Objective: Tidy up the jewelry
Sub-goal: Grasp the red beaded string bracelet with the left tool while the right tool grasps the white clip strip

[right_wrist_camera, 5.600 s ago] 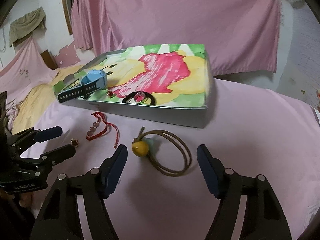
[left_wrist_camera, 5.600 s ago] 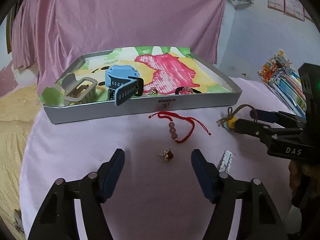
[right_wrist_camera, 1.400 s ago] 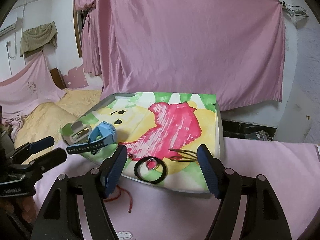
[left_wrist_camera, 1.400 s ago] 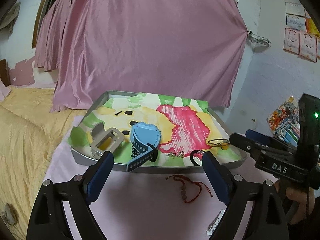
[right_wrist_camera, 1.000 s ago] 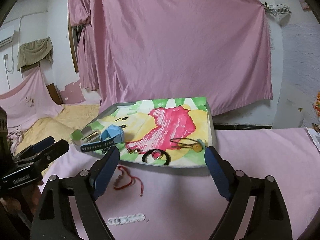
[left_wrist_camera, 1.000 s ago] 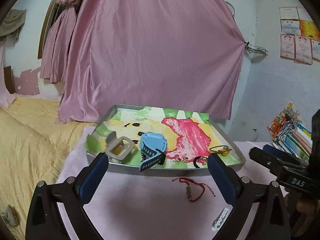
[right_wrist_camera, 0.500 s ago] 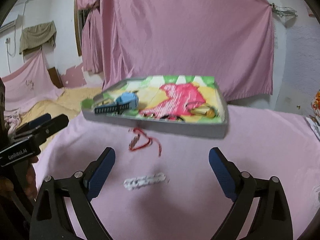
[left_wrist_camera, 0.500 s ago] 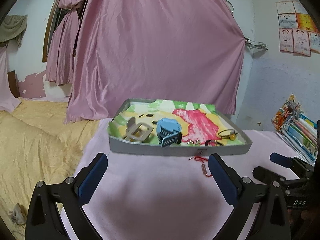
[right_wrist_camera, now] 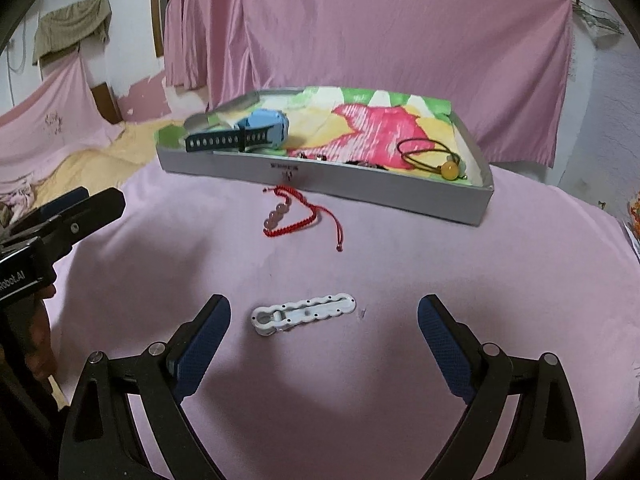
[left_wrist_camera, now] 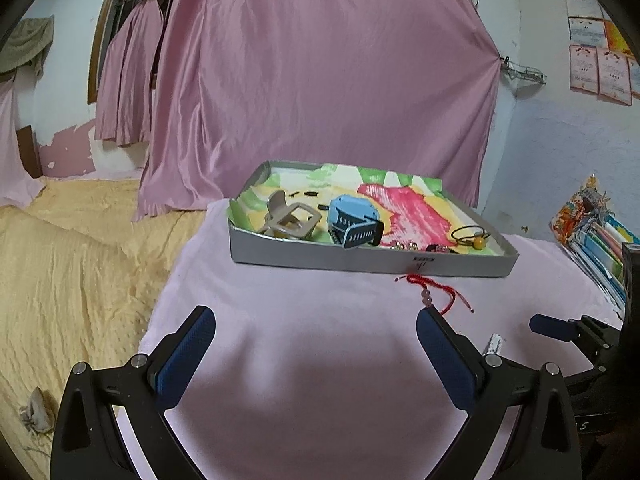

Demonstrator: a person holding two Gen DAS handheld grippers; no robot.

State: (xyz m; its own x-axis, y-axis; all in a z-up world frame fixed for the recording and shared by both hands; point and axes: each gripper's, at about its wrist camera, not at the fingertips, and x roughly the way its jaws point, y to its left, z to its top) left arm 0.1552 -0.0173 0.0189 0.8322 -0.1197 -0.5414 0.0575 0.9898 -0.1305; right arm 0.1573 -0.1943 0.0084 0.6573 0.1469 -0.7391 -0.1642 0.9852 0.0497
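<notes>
Hair clip point(right_wrist_camera: 303, 314), white and scalloped, lies flat on the pink tablecloth point(right_wrist_camera: 440, 264) at lower centre of the right wrist view, just ahead of the right gripper point(right_wrist_camera: 323, 340), whose jaws stand spread wide with nothing between them. It looks light, stiff plastic, probably slick; pinching it across its narrow width near the middle seems the safest hold, since it lies low against soft cloth. Above it in the frame, the red cord bracelet point(right_wrist_camera: 296, 216) with pink beads lies limp, just in front of the tray; it would sag and is best taken at the beads.

The grey tray point(right_wrist_camera: 360, 184), lined with a bright painted sheet, holds a blue watch point(right_wrist_camera: 256, 134) at its left, a beige claw clip point(left_wrist_camera: 290, 222) beside that, small earrings and a dark ring along the front wall, and a brown hair tie with a yellow bead point(right_wrist_camera: 434, 156) at right.

The left gripper point(left_wrist_camera: 314, 346) is also spread and empty.
</notes>
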